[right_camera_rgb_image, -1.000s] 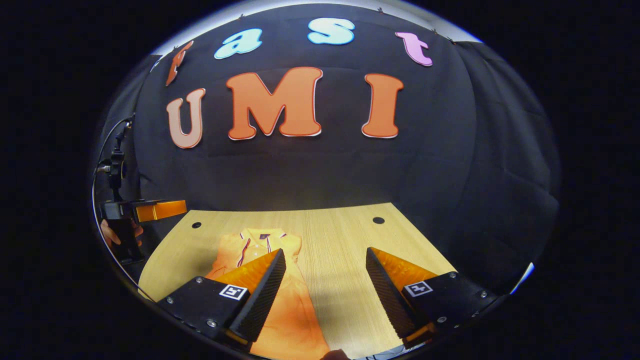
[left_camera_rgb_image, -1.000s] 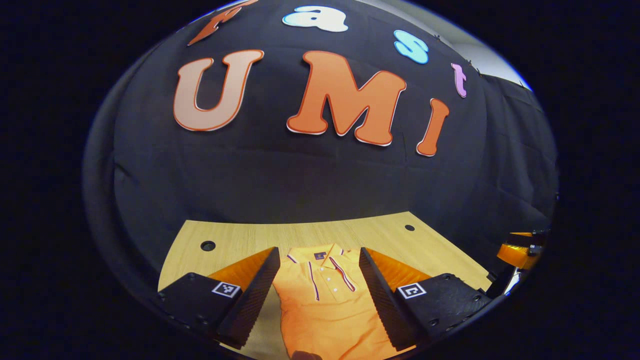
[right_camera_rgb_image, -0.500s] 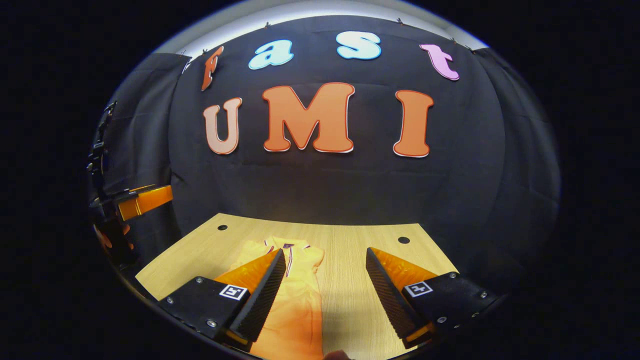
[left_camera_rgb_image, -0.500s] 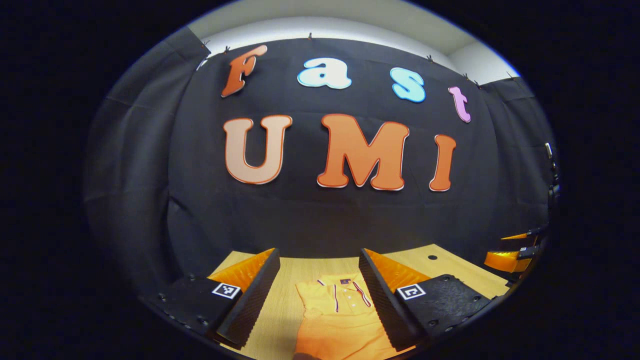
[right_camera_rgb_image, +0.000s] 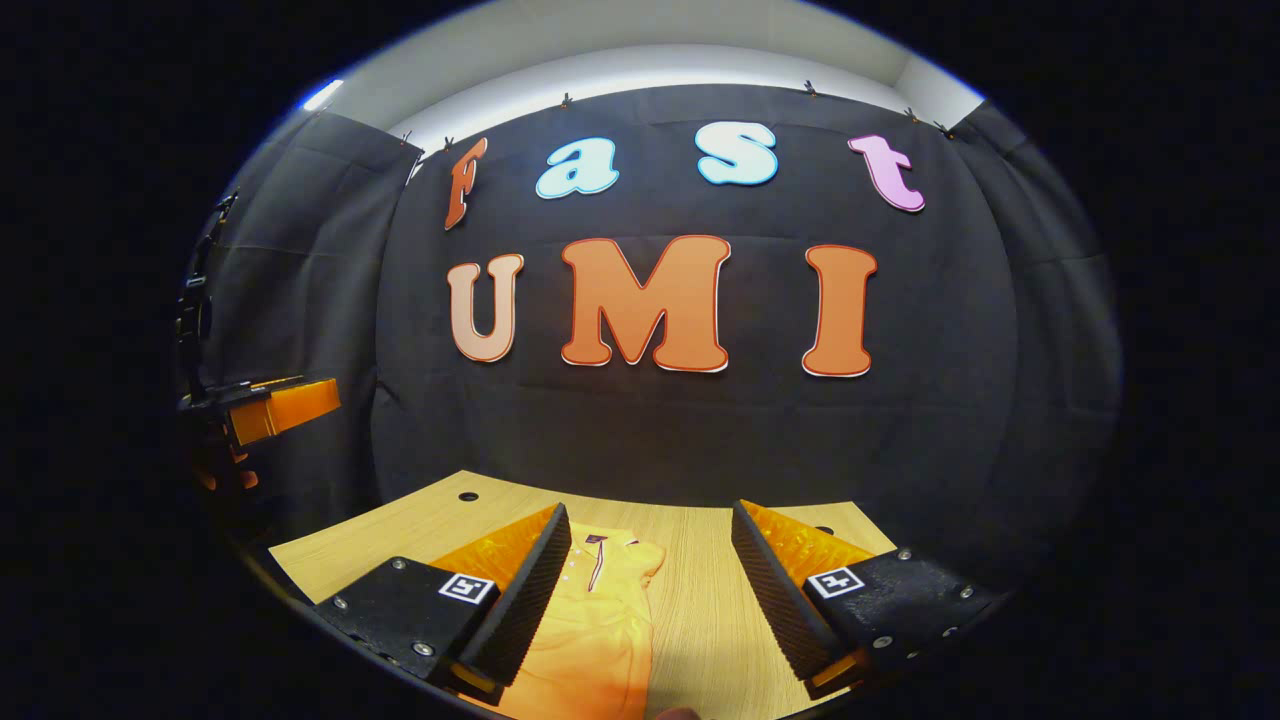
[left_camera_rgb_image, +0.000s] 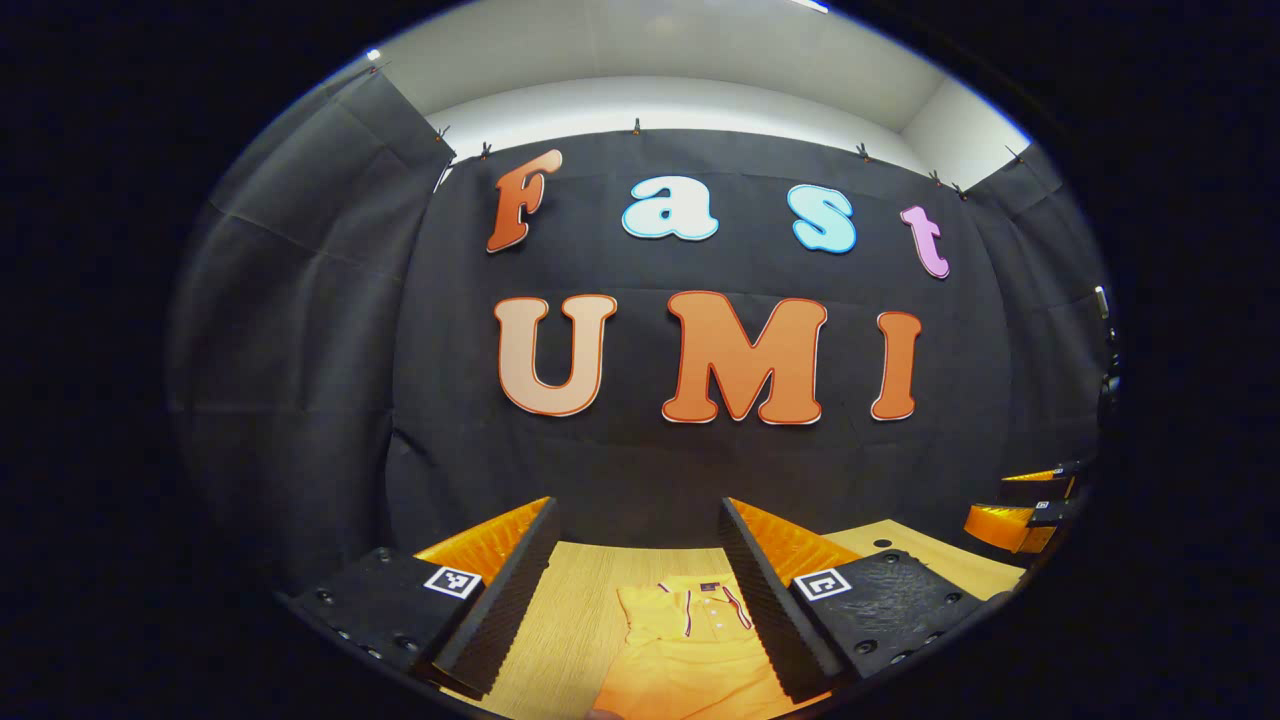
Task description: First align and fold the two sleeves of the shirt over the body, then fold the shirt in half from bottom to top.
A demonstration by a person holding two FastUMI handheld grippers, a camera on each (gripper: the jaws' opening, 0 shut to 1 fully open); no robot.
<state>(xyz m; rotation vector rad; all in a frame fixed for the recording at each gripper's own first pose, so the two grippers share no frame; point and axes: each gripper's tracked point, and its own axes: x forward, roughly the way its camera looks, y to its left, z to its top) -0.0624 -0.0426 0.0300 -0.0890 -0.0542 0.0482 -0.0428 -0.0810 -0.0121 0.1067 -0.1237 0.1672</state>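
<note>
The booth wall [left_camera_rgb_image: 700,460] takes up the upper and middle part of both views. A pale ceiling strip [left_camera_rgb_image: 680,60] is seen above the cloth at the top of each frame.

A wooden table [right_camera_rgb_image: 700,600] is seen low in the frame. In the right gripper view its far left corner and two dark holes [right_camera_rgb_image: 468,496] near the far edge are visible; in the left gripper view, a narrower strip of board between the fingers and one hole at lower right.

The shirt [left_camera_rgb_image: 690,650], orange with a striped placket and collar, lies flat on the table. In the left gripper view it sits at bottom centre, just right of the middle, collar towards the wall and long axis running from the bottom edge up the frame. In the right gripper view it lies at lower left of centre [right_camera_rgb_image: 600,620], partly behind the left-hand finger, collar again farthest from the camera. Its lower half is cut off at the bottom edge, so the fold state cannot be judged with confidence.

The left gripper [left_camera_rgb_image: 636,590] is held above the table, jaws wide, nothing between them; it is also seen at the left edge of the right gripper view [right_camera_rgb_image: 270,410].

The right gripper [right_camera_rgb_image: 650,590] is likewise wide apart and empty, and appears at the right edge of the left gripper view [left_camera_rgb_image: 1020,510].
</note>
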